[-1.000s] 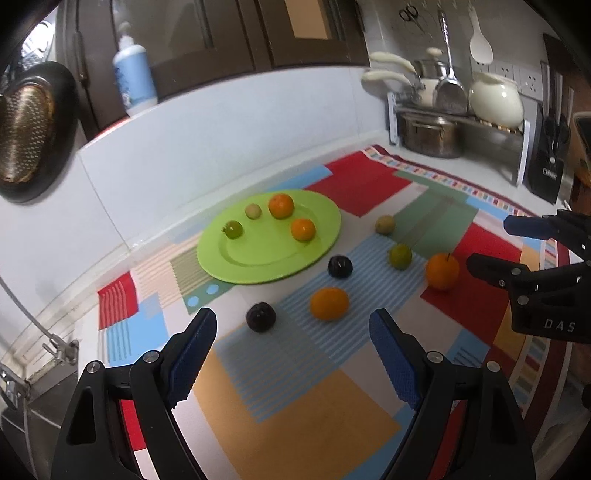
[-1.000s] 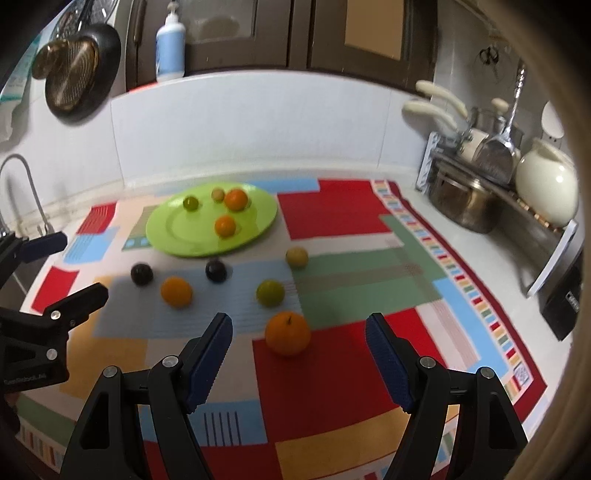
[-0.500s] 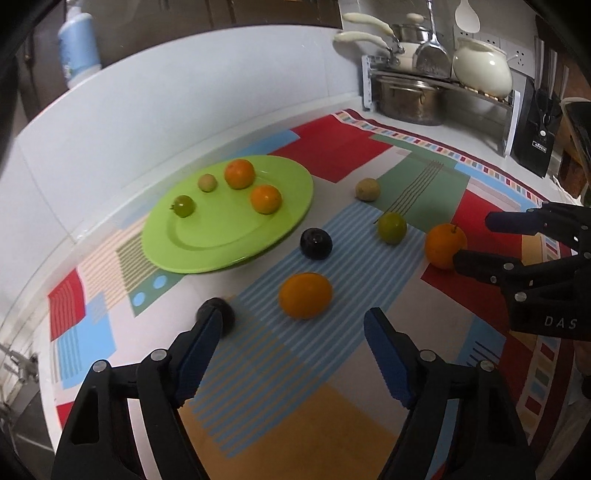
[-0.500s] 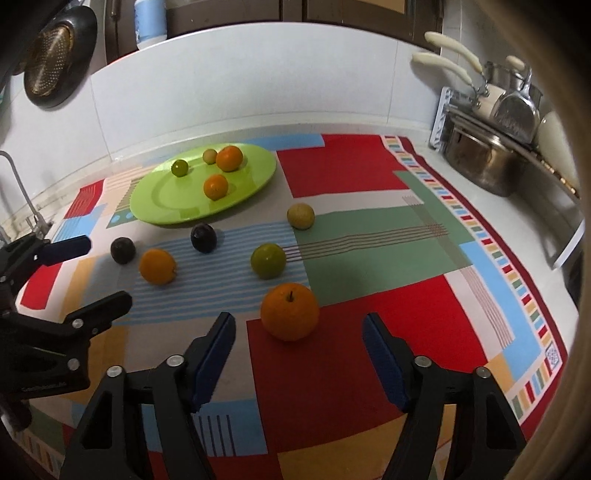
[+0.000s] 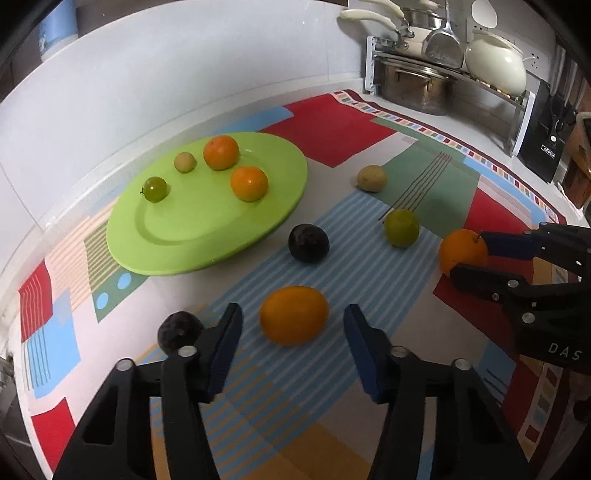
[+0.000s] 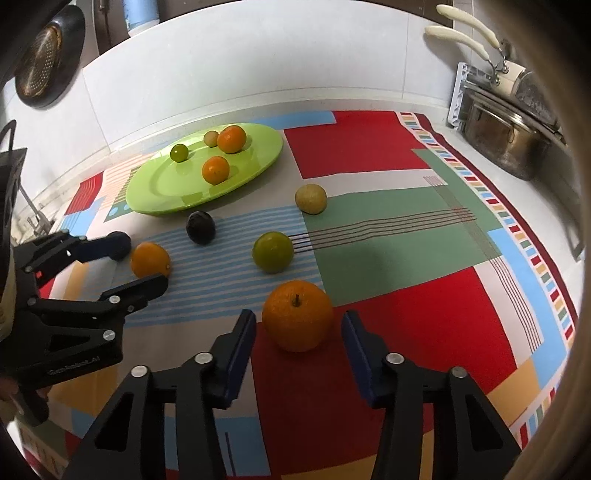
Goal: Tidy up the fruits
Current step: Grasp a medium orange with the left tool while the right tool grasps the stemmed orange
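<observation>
Oranges (image 5: 293,315) (image 6: 297,320) between closing jaws, each gripper (image 5: 291,334) (image 6: 298,338); pads not touching.

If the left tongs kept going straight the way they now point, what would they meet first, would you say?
Most likely the smooth orange fruit lying between the open left tongs, whose jaws have just been closing; neither pad looks to touch it yet.

Dark plum (image 5: 180,331): right part hidden behind left gripper's near finger (image 5: 224,343).
Same plum from right wrist: almost wholly behind left gripper's far finger (image 6: 96,248).
Blue-label bottle (image 6: 142,14): top cut off by frame edge.
Strainer (image 6: 43,55): partly lost in dark vignette.
Knife block label (image 5: 551,148): too small to read.
Pot (image 6: 506,138): right side cut off by lens rim.
</observation>
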A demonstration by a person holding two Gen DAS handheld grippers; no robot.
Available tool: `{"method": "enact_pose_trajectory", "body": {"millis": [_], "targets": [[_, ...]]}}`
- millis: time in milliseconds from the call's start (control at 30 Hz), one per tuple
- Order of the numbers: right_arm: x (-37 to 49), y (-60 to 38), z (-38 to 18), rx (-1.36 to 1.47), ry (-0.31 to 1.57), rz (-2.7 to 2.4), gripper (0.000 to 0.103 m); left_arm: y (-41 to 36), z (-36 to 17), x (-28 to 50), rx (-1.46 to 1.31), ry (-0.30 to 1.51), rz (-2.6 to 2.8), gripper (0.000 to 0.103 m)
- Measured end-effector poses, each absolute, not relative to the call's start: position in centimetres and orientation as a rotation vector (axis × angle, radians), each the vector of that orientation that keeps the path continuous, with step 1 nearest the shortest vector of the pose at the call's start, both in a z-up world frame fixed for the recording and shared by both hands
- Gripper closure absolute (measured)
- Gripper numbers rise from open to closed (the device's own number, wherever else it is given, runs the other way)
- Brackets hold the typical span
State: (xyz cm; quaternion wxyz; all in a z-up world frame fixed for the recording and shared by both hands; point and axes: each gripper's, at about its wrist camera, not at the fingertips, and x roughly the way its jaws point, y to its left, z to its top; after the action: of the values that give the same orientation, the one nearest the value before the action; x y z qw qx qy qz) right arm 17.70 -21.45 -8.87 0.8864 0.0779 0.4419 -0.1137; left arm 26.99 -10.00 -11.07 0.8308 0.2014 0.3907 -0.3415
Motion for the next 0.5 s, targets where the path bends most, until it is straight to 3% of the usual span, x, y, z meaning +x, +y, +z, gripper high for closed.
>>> {"method": "enact_pose_trajectory", "body": {"millis": [200, 500], "targets": [[18.02, -21.38, -8.94, 0.161, 0.922, -0.223, 0.058, -10.16, -11.48, 27.29, 0.411, 0.852, -0.718, 0.064], [18.04, -21.48, -8.85, 0.165, 0.919, -0.219, 0.061, -10.21, -11.25, 27.24, 0.397, 0.853, -0.709, 0.065]]}}
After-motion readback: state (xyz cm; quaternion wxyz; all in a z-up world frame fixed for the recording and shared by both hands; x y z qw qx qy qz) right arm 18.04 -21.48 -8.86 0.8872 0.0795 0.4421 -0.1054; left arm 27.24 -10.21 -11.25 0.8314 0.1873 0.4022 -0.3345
